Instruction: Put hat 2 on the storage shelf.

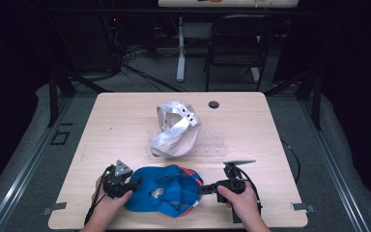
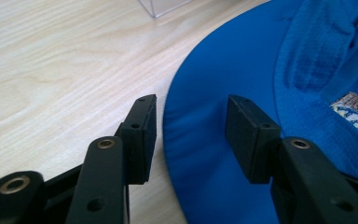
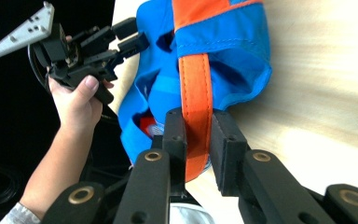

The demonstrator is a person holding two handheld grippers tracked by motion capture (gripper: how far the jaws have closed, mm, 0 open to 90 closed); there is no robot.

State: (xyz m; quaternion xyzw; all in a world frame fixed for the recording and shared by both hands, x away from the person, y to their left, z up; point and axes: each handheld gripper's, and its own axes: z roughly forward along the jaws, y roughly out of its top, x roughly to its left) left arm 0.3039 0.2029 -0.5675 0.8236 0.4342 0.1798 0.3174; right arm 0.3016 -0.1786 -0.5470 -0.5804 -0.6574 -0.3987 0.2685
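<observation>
- The blue cap (image 1: 166,190) is seen upside down at the near edge of the desk (image 1: 125,121), in front of a silver cap (image 1: 175,129).
- Its orange strap (image 3: 196,93) is clamped between the right gripper (image 3: 198,140) fingers, which are narrowed onto it.
- The brim (image 2: 214,116) is straddled by the left gripper (image 2: 191,135), fingers wide, pads not pressing.
- The strap should be kept pinched flat and the brim steadied before any lifting.
- Both hands are held low, pointing inward at the cap.
</observation>
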